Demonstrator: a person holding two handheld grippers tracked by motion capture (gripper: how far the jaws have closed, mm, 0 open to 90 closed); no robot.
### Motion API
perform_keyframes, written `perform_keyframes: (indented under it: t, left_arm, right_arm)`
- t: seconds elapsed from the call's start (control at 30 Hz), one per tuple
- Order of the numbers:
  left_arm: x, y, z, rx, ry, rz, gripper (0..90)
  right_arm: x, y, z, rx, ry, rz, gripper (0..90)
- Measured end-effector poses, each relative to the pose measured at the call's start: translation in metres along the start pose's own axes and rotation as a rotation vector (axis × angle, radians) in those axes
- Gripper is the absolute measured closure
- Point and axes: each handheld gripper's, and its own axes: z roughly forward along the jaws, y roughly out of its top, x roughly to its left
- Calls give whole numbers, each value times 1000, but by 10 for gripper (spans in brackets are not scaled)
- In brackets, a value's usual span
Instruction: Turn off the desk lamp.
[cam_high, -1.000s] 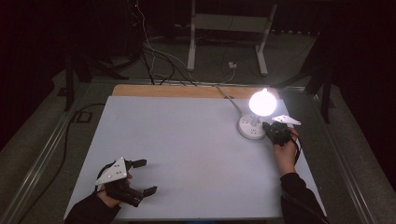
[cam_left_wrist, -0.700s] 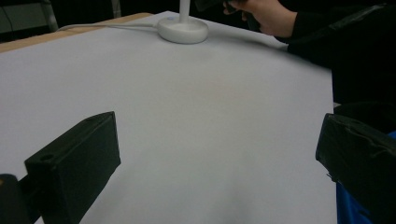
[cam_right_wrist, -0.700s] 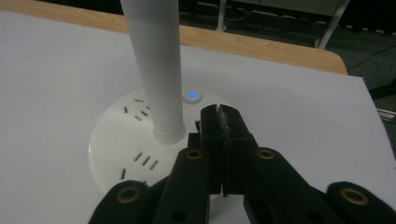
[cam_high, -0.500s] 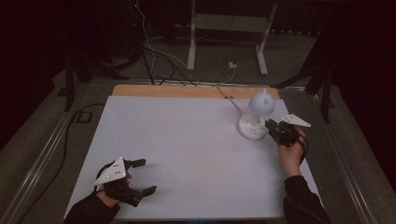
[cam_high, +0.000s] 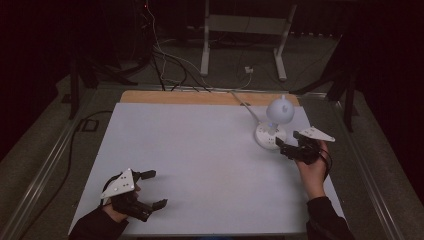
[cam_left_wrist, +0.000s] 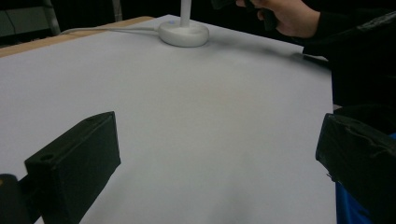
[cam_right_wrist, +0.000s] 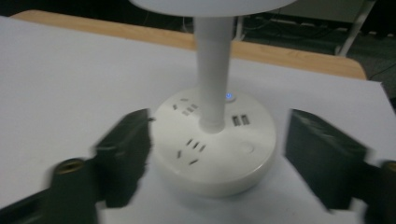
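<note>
Dark room around a white table (cam_high: 200, 165) with a wooden strip (cam_high: 200, 97) along the far edge; cables and a metal stand base sit on the floor behind it.

Your desk lamp (cam_high: 272, 125) stands on the far right part of the table. Its round white base (cam_high: 267, 137) lies flat, the stem (cam_right_wrist: 212, 70) rises straight up from the base centre, so the long axis is vertical, and the round head (cam_high: 279, 111) sits on top. Which way the head faces is hard to tell from the high view. The base carries socket slots, two USB ports (cam_right_wrist: 239, 120) and a small button lit blue (cam_right_wrist: 229, 96). A white cord (cam_high: 245, 106) runs from it toward the far edge. No brand or readable writing is visible.

Your right gripper (cam_high: 286, 145) is just beside the base on its near-right side, pointing at it. In the right gripper view its jaws stand spread wide on either side of the base, holding nothing; whether the left-hand jaw touches the base is too blurred to say.

Your left gripper (cam_high: 156, 189) rests at the near left corner, well apart from the lamp, jaws spread wide over bare table and grasping nothing. The left gripper view shows your right hand (cam_left_wrist: 285, 16) near the lamp base.
</note>
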Motion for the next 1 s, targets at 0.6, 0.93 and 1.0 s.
perform_keyframes:
  t: [0.6,0.93,1.0]
  left_arm:
    - [0,0,0,-2,-1,-1,4]
    - [0,0,0,0,0,1,4]
    - [0,0,0,-3,-1,-1,4]
  right_arm:
    - [28,-26,-32,11,258,-47,0]
    - [45,-47,-43,71,354,-55,0]
    - [47,-50,-45,88,374,-54,0]
